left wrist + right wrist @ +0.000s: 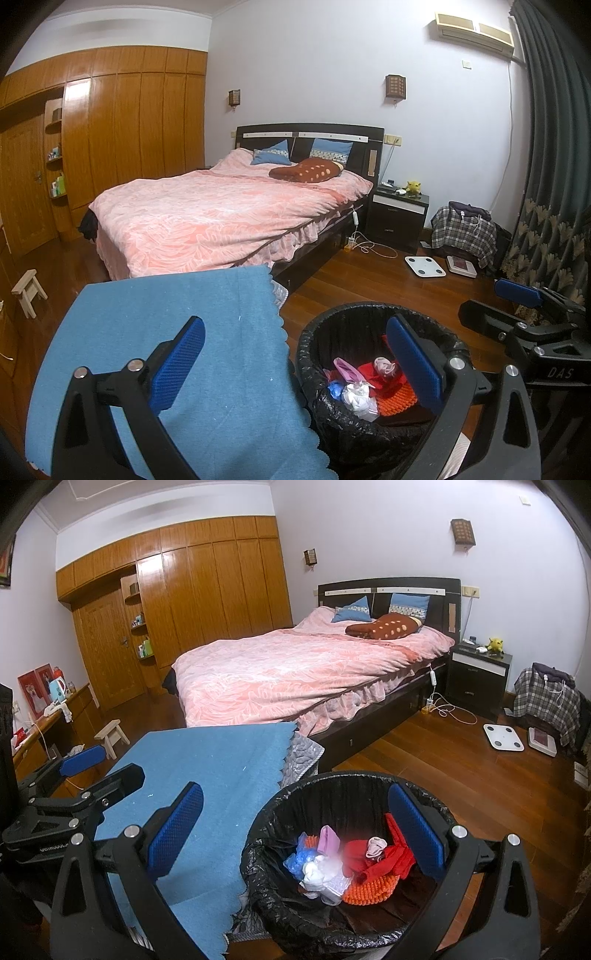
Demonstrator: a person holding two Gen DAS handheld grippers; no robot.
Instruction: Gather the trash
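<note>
Trash (347, 864): mixed lot, already inside the bin (373, 777), a round container lined with a black bag (332, 410), standing on the wooden floor (443, 760) just beside the right edge of the tabletop. Contents: red cloth (391, 856), orange nubbly piece (369, 888), white crumpled wrappers (356, 397), blue plastic scrap (299, 856), pink item (347, 369). Tabletop: covered by a blue cloth (207, 332) with a scalloped edge; its visible surface carries no loose item, apart from a few pale specks too small to identify. Left tool (295, 365): jaws spread wide, holding nothing; left pad over the blue cloth, right pad over the bin mouth. Right tool (295, 834): likewise spread wide and empty, straddling the cloth's right edge and the bin. Governing relation: the bin mouth lies ahead and below both tools, toward their right pads, and appears more centred under the right tool, so that one judges as the nearer. Collected heap has no clear long axis. Status, judged: collection looks complete or nearly so, with no further trash evident on the tabletop. Bed (295, 672) stands well apart behind.
</note>
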